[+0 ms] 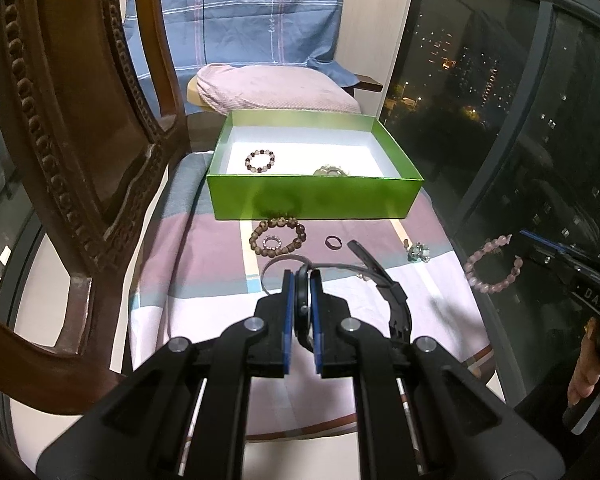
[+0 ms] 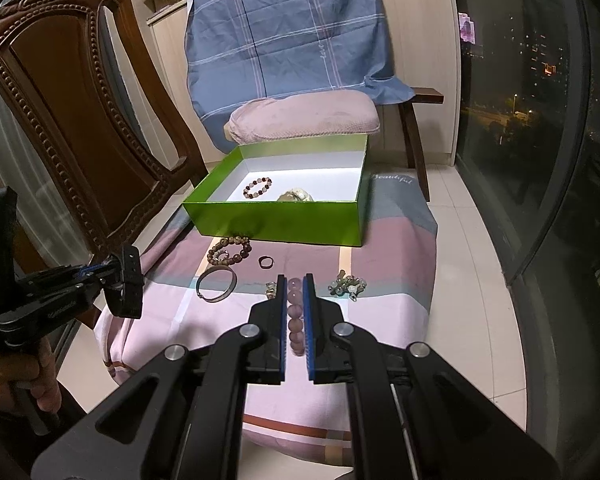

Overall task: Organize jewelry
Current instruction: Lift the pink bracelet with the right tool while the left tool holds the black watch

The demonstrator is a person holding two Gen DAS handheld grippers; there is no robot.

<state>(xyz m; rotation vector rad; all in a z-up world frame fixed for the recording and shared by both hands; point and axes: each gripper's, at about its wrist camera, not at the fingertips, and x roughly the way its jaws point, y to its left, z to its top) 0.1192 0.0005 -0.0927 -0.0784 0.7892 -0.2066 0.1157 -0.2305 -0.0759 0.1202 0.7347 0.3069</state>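
Green cardboard makes the box point(image 1: 316, 196), which stands open at the far end of a striped cloth point(image 1: 204, 272) in the left wrist view. Inside it, on the white floor, lie a mixed bead bracelet point(image 1: 260, 161) at the left and a pale bracelet point(image 1: 330, 171) against the near wall. Just in front of the box lies a brown bead bracelet point(image 1: 279, 237) with a small sparkly ring point(image 1: 271, 243) inside its loop. A dark ring point(image 1: 333, 242) lies to the right of it, and a greenish cluster point(image 1: 418, 251) further right. A metal bangle point(image 1: 284, 270) lies partly behind the fingertips. The left gripper point(image 1: 302, 280) is closed on a black watch point(image 1: 304, 312), gripped edge-on between the blue pads, and the strap point(image 1: 384, 284) sticks out to the right. At the right edge a pink bracelet point(image 1: 494, 264) hangs from the other tool, above the cloth edge. A carved wooden chair point(image 1: 72, 128) stands at the left.

From the right wrist view, the right gripper point(image 2: 295, 280) is closed on the pink bracelet point(image 2: 295, 320), and its beads sit in a row between the pads. The box point(image 2: 284, 220) is ahead with both bracelets inside. The bangle point(image 2: 216, 283), the brown beads point(image 2: 229, 249), the dark ring point(image 2: 266, 262) and the cluster point(image 2: 348, 286) lie on the cloth point(image 2: 380, 320) between the box and the fingers. The left gripper point(image 2: 118, 280) is at the left, holding the watch point(image 2: 129, 288) above the cloth edge.
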